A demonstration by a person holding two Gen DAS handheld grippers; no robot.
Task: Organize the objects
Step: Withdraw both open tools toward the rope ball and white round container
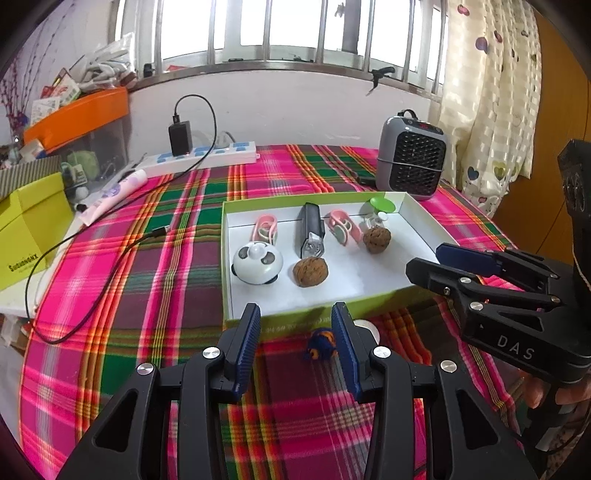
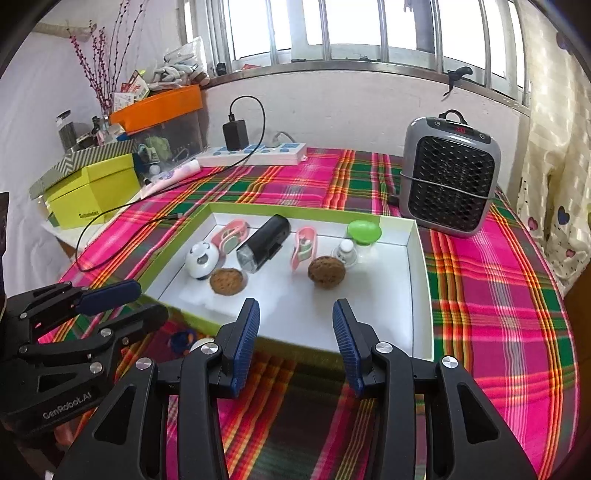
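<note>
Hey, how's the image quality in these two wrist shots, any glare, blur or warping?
Left wrist view: the window is blown out white, straight edges bow from the fisheye, dark vignette at the corners, the tray is sharp, the left gripper slightly soft. Right wrist view: same overexposed window and barrel warp, the heater is crisp, the right gripper casts a soft shadow on the cloth.

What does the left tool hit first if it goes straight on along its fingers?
Probably the small blue-and-orange yarn toy on the plaid cloth between the left tool's open fingers, just short of the tray's green wall. Depth is unclear.
</note>
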